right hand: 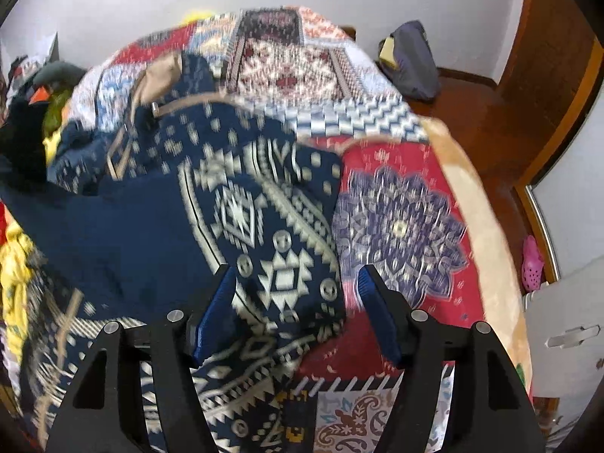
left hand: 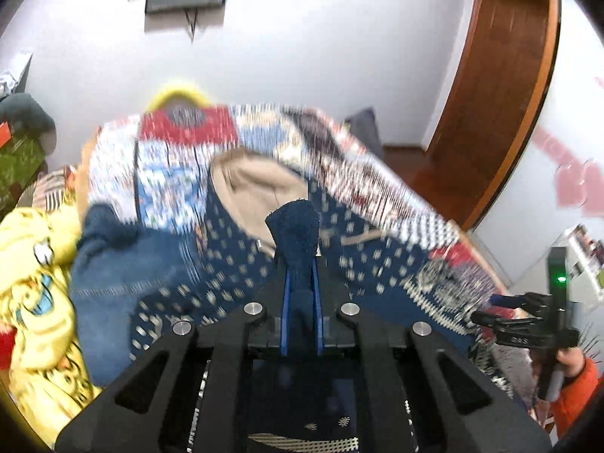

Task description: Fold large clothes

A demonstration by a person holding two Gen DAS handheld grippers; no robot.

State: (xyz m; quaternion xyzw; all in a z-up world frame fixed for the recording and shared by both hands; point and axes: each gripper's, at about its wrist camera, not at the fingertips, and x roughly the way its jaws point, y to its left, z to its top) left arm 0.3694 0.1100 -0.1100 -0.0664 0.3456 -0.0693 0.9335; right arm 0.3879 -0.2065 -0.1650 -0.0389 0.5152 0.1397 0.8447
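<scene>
A navy hooded sweater with a cream geometric pattern [right hand: 234, 204] lies spread on a patchwork bedspread [right hand: 396, 204]; its beige-lined hood [left hand: 260, 185] faces away. My left gripper [left hand: 301, 264] is shut on a navy ribbed edge of the sweater [left hand: 296, 226] and holds it up. My right gripper [right hand: 296, 283] is open, its blue pads [right hand: 372, 294] on either side of a folded sleeve part of the sweater, just above it. The right gripper also shows at the right of the left wrist view [left hand: 528, 317].
A yellow cartoon-print cloth [left hand: 34, 283] and blue denim [left hand: 113, 264] lie at the bed's left. A dark bag [right hand: 411, 60] sits on the wooden floor by the wall. A wooden door [left hand: 502, 75] stands right. A pink shoe [right hand: 532, 264] lies by the bed.
</scene>
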